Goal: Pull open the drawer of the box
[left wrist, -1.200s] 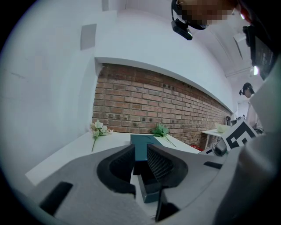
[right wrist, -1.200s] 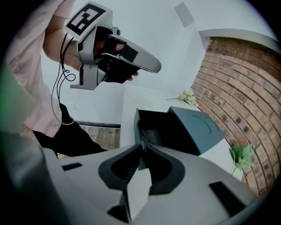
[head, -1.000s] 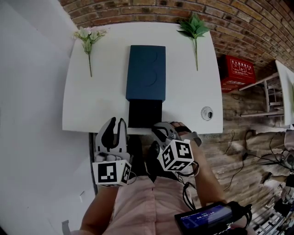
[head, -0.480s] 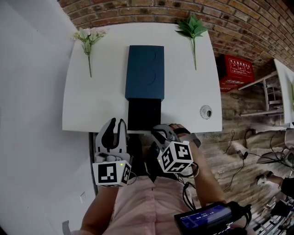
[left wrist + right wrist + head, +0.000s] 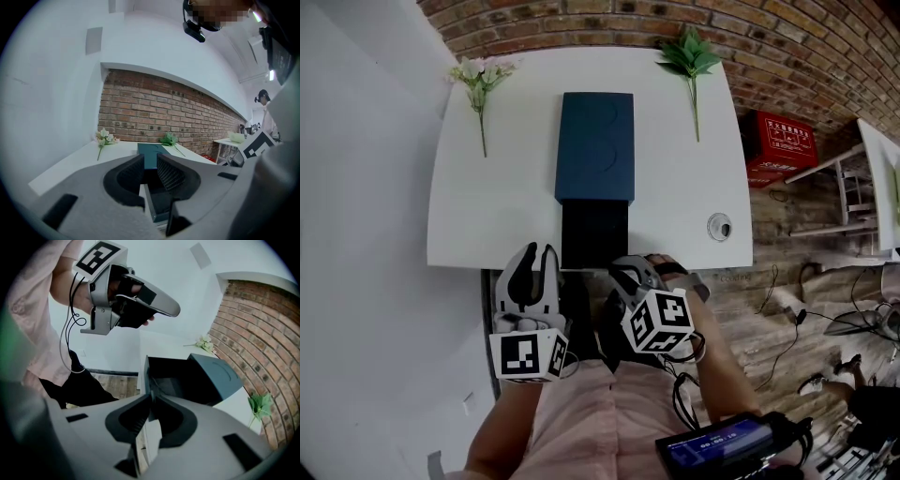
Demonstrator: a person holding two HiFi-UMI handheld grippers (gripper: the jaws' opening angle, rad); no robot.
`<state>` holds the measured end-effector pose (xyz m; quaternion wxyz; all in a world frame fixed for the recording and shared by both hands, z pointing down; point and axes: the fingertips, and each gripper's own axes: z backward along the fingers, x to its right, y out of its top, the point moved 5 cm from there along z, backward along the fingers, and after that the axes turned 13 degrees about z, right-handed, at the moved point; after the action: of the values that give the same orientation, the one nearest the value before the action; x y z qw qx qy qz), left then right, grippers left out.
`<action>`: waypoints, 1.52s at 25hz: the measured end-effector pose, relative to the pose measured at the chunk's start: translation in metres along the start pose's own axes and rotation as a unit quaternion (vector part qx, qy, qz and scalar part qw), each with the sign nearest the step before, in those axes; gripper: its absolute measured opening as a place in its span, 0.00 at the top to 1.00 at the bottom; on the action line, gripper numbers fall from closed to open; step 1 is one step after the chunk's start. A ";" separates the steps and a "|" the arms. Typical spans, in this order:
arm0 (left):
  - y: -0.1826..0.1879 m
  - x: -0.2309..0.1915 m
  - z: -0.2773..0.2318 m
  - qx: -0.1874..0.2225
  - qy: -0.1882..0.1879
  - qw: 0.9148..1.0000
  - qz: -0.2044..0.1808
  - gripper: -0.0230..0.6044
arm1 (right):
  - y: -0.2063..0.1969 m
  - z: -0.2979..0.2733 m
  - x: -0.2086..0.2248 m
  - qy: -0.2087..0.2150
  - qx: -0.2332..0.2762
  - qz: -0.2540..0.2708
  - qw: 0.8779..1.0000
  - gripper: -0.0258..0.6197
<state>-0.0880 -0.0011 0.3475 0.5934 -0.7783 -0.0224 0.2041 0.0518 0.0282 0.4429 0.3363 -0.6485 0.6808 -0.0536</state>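
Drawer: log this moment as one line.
drawer: pulled out of box | right tool: shut on drawer front | left tool: open, empty

- White table (image 5: 478, 216), far edge against the brick wall (image 5: 609, 19).
- Dark blue box (image 5: 596, 145) flat on the table, roughly centred, long axis front to back.
- Its drawer (image 5: 594, 234) is out toward the near edge, front reaching the table rim.
- White flower sprig (image 5: 478, 80) at far left, apart from the box.
- Green leafy sprig (image 5: 690, 58) at far right.
- Round grommet (image 5: 719, 226) near the right front corner.
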 end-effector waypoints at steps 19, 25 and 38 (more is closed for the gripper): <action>0.077 0.034 0.001 0.084 -0.024 0.996 -0.021 0.87 | 0.038 0.095 0.082 -0.159 0.218 -0.212 0.939 0.93; 0.131 0.059 -0.001 0.138 -0.025 0.989 -0.046 0.96 | 0.067 0.138 0.114 -0.264 0.255 -0.247 0.897 0.95; 0.151 0.079 -0.001 0.162 -0.035 0.985 -0.054 0.96 | 0.074 0.192 0.142 -0.360 0.297 -0.276 0.840 0.96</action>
<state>-0.0466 -0.0243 0.1838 0.7206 -0.6620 -0.0518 0.1997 0.1002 -0.0211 0.2030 0.7055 -0.6522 0.2561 -0.1064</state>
